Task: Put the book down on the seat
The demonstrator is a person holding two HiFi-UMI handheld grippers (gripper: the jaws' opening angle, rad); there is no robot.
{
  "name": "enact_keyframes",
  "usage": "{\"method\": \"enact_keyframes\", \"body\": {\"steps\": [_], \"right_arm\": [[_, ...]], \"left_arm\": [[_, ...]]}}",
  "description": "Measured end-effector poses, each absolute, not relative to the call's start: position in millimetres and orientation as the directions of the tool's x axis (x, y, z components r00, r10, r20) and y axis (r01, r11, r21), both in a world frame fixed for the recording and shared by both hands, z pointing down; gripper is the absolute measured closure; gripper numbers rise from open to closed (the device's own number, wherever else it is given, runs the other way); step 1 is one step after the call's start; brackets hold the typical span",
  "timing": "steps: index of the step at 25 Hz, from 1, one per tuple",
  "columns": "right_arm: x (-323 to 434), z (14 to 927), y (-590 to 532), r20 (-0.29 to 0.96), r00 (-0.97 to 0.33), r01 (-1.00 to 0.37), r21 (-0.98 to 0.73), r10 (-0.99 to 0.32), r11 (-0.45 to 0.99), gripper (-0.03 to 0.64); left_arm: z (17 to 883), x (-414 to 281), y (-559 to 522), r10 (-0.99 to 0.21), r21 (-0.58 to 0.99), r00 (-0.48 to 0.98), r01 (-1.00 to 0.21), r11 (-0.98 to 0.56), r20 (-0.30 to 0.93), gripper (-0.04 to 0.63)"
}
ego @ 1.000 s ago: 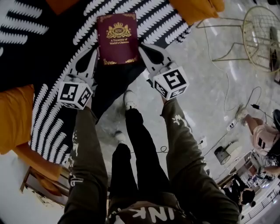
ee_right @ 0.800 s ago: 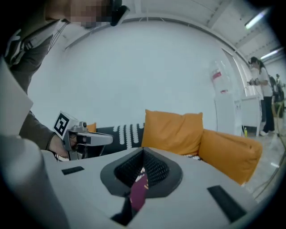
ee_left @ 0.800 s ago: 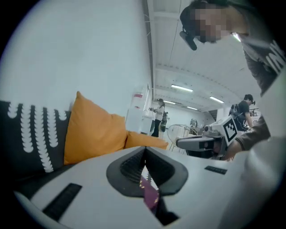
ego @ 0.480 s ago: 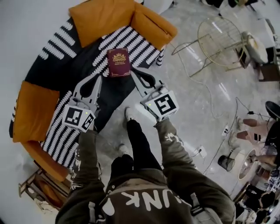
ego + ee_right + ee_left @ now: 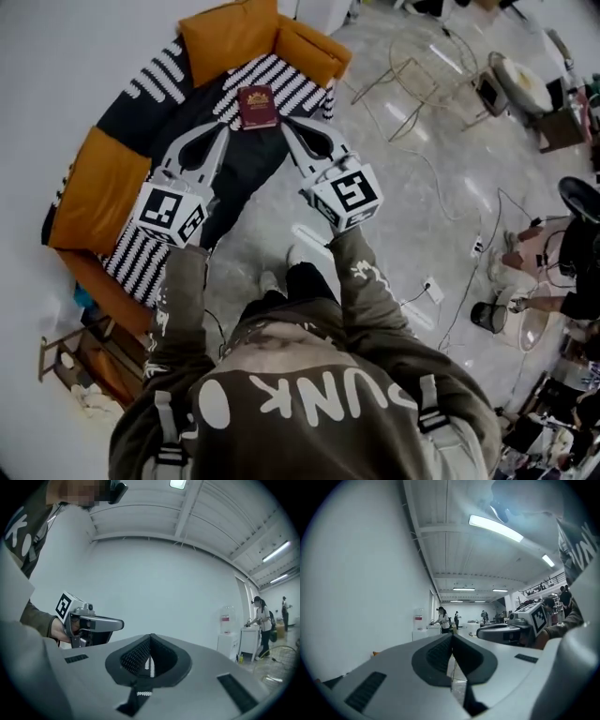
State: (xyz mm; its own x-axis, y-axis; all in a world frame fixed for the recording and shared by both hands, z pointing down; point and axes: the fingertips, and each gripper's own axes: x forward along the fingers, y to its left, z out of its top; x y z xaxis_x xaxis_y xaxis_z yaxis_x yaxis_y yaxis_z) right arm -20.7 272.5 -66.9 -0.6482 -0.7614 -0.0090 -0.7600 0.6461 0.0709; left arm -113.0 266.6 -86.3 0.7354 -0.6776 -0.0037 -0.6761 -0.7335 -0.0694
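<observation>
currently, items listed left to right.

1. left orange cushion (image 5: 98,187): sits at the left end of the seat (image 5: 183,108), which has a black cover with white striping.
2. left gripper (image 5: 226,132): jaws pressed together with nothing between them. its own view looks out across the room, not at the seat, so i judge it is held up clear of the cover.
3. book (image 5: 257,106): dark red cover with gold print, lying flat and face up on the seat. it is just ahead of the 2 gripper tips and between them, and neither touches it. i judge the put-down done.
   - handling, as a guess: stiff boards, modest weight, not fragile. the cover looks smooth and may slip.
   - hold: to lift it i would pinch the near edge through the full thickness, 1 gripper at each lower corner, so it cannot fan open.
4. right gripper (image 5: 287,128): jaws together too and empty, aimed at a bare wall.
5. right orange cushion (image 5: 314,52): at the far right end of the seat, near the book but apart from it.
</observation>
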Motion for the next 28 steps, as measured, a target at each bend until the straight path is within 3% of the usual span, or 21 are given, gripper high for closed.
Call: {"method": "enact_keyframes", "body": {"steps": [8,28], "right_arm": [[-17.7,-102.4,325.7,-0.044,-0.680,-0.733,0.077,-0.732,0.676,0.606],[-6.3,-124.0,342.1,-0.080,-0.708,-0.706,0.104,-0.702,0.701,0.607]], "left_arm": [[-120.7,-112.6,322.4,-0.706,-0.092,0.708,-0.705,-0.703,-0.034,0.591],[-138.4,-97.2,343.8,-0.731,-0.121,0.679,-0.733,-0.669,-0.070,0.591]]}}
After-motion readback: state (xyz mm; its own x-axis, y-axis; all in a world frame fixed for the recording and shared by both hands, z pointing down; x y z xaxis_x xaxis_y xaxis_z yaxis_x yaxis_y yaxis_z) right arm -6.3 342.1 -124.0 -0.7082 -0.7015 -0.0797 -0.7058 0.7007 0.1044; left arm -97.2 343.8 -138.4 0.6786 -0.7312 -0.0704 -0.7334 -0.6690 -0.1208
